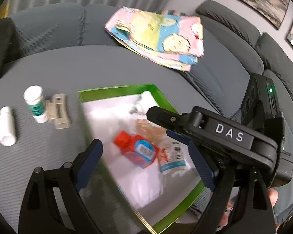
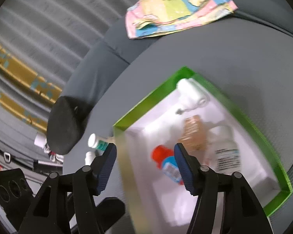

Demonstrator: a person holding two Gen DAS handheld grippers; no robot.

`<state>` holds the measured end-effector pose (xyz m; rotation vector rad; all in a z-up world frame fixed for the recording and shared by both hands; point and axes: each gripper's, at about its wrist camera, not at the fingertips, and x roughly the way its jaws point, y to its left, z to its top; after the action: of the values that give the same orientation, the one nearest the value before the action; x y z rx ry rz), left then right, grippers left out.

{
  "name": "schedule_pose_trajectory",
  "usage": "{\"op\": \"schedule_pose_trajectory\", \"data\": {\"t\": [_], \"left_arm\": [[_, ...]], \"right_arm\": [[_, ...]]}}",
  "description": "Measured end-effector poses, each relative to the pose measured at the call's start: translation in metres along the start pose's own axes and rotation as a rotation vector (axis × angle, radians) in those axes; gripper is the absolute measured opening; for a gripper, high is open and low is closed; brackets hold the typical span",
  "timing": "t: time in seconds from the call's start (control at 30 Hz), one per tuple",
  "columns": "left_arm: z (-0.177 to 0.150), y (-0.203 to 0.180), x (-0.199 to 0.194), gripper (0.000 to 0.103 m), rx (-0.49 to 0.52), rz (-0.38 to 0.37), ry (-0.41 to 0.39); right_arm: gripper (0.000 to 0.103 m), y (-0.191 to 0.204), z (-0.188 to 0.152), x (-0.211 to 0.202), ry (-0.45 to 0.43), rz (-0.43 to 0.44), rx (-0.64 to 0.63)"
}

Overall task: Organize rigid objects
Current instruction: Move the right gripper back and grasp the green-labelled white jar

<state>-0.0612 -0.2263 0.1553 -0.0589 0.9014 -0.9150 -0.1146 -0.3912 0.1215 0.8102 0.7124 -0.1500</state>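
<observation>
The green-walled tray (image 1: 127, 87) sits on the grey table (image 1: 48, 74), well in from its edges, and holds a red-capped bottle (image 1: 135, 150), a clear bottle with a printed label (image 1: 171, 157), a blurred amber item (image 1: 148, 128) and a white object (image 2: 191, 93) at its far corner. Both views are motion-blurred.

Only the left wrist view shows what lies outside the tray on the table: a white bottle with a green label (image 1: 36, 104) touching a beige clip-like piece (image 1: 59, 110), and a small white bottle (image 1: 6, 125) on its side nearer the table's edge. The right wrist view catches just their tops past the tray wall. A folded patterned cloth (image 1: 158, 37) rests on the grey sofa (image 1: 234, 42) behind.

The left gripper (image 1: 146, 156) hangs spread over the tray, empty. The right gripper (image 2: 145, 167) is also spread and empty, straddling the tray's near wall.
</observation>
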Motion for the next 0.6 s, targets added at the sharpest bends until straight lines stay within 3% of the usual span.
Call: {"op": "schedule_pose_trajectory", "data": {"t": [0.1,0.2,0.33,0.6], "left_arm": [[-0.002,0.016,-0.016,0.090,-0.012,0.026,-0.028],[-0.006,0.038,-0.032,0.091,-0.039,0.050,-0.047],[-0.013,0.074,-0.054,0.100,-0.075,0.110,-0.079],[-0.031,0.161,-0.071,0.100,-0.200,0.261,-0.114]], "right_arm": [[0.065,0.017,-0.006,0.007,0.012,0.005,-0.031],[0.076,0.033,-0.012,0.016,0.018,0.008,-0.067],[0.077,0.055,-0.022,0.027,0.028,0.009,-0.117],[0.078,0.090,-0.040,0.057,0.060,-0.023,-0.197]]}}
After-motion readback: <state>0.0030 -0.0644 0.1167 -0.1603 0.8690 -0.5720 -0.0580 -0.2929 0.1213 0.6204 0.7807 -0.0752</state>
